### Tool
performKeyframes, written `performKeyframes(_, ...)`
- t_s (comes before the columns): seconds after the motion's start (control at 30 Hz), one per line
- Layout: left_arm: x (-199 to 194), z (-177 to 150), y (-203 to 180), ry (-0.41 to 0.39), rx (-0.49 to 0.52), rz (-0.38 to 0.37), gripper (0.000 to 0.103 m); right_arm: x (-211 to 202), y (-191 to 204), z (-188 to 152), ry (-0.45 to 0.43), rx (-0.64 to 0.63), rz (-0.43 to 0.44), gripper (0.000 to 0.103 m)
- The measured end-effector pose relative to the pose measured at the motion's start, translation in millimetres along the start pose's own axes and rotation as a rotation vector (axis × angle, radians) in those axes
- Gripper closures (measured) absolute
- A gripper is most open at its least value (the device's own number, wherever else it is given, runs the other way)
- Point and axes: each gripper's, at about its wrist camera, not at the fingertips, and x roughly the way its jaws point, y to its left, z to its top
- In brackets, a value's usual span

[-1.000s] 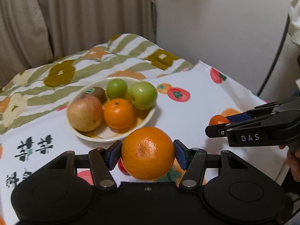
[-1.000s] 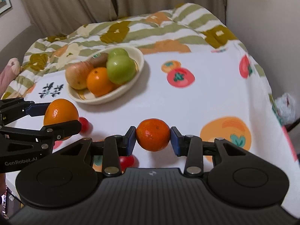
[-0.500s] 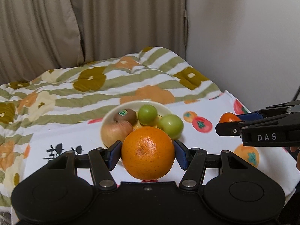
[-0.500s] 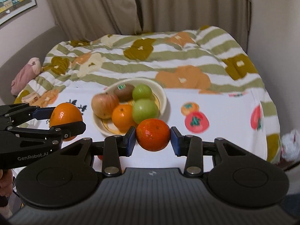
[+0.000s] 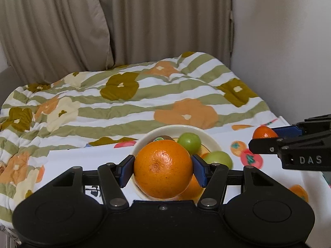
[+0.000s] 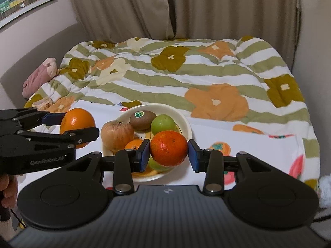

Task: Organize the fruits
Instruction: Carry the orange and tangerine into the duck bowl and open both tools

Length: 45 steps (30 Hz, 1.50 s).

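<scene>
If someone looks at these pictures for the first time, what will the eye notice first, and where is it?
First come the two held fruits: a large orange pinched in the left claw, and a smaller, redder mandarin in the right claw, both in front of the cream bowl. The bowl sits on a white fruit-print cloth and holds a kiwi with a green sticker, green fruits and an apple.

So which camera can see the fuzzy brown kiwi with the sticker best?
The right wrist view: the kiwi lies whole at the back of the bowl, green sticker facing up. In the left wrist view only a sliver of kiwi and its sticker peep out above the big orange held in the left tongs.
</scene>
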Motion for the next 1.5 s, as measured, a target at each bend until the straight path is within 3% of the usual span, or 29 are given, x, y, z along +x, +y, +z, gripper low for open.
performKeyframes(0.5,81,20,-17,0.091,0.019,0.018,0.039,65,-37,29,0.051,0.018,0.047,0.049)
performKeyframes(1.0,105,26,-24,0.134,0.082,-0.022,0.038,93,-52,38,0.092,0.055,0.034,0.049)
performKeyframes(1.13,93,28,-24,0.078,0.100,-0.033,0.011,96,-55,38,0.103,0.076,0.044,0.049)
performKeyframes(1.5,58,20,0,0.037,0.026,0.004,0.006,114,-51,38,0.121,0.038,0.085,0.049)
